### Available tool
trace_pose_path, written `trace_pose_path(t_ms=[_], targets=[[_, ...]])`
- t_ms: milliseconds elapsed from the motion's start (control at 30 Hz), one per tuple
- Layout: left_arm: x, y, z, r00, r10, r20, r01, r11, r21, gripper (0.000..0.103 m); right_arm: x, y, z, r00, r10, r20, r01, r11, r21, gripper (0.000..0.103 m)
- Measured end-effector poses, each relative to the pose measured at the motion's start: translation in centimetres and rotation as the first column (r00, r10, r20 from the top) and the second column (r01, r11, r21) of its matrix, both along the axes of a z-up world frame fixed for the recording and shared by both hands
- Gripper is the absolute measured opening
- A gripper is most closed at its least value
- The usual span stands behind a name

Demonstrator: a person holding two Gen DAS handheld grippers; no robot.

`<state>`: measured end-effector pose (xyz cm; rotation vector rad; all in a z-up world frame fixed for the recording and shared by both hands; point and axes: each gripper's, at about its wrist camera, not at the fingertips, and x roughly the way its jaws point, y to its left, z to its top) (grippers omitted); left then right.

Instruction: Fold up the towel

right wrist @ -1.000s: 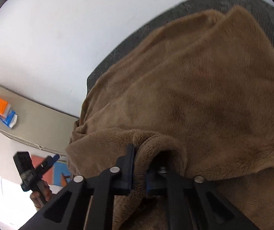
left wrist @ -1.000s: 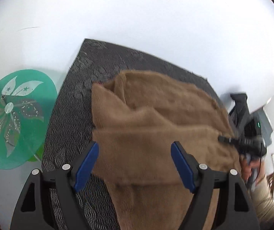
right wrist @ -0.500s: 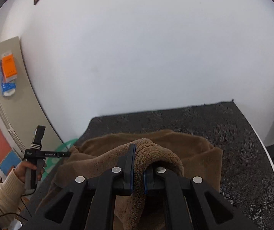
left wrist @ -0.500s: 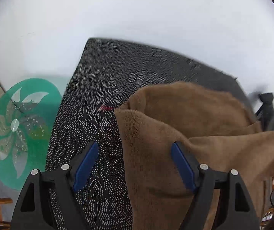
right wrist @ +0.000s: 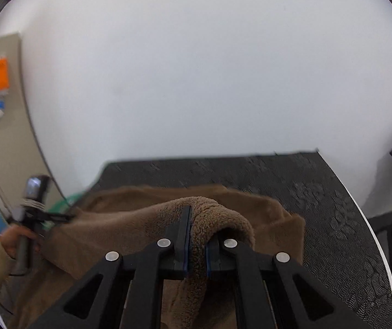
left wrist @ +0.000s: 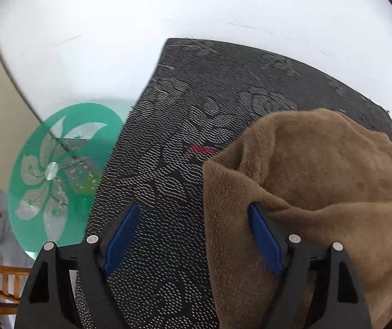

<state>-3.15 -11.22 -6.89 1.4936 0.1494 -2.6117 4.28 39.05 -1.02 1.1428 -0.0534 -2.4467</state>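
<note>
Right tool (right wrist: 196,246) clamped on a bunched fold of the brown towel (left wrist: 319,192), lifting it off the dark patterned mat (left wrist: 196,109) on the white table (left wrist: 86,41). Left tool (left wrist: 193,244) gapes wide, gripping nothing; the towel's free edge runs just inside its right finger, the heap lying to that side. So the left is nearest that loose edge. Count: one towel, one mat, two tools, one green glass disc (left wrist: 59,175).
</note>
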Motion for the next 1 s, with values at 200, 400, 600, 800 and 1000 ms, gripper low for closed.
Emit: trace_pose_path(t_ms=[200,400,600,800,1000], targets=[[-0.1,-0.6,0.3,1.0,0.019,-0.005,-0.019,1.0,-0.014,0.085,-1.2,0.0,-1.3,0.998,-0.024,0.053,0.022,0.998,0.052,0.043],[2.1,-1.0,1.7,0.999,-0.028,-0.022,0.028,0.999,0.032,0.085,0.9,3.1,0.2,0.995,-0.1,-0.012,0.1,0.995,0.006,0.081],[7.7,0.3,4.5,0.975,-0.203,-0.088,0.209,0.975,0.075,0.085,2.9,2.6,-0.3,1.0,-0.015,0.016,0.015,1.0,0.004,0.081],[10.7,3.3,3.5,0.921,-0.381,-0.087,0.373,0.923,-0.097,0.085,2.5,1.9,-2.8,0.988,0.024,0.152,-0.006,0.993,-0.116,0.081],[10.0,5.1,1.0,0.926,-0.375,-0.047,0.361,0.913,-0.189,0.084,3.6,0.1,-2.7,0.987,0.074,0.142,-0.067,0.996,-0.054,0.035]])
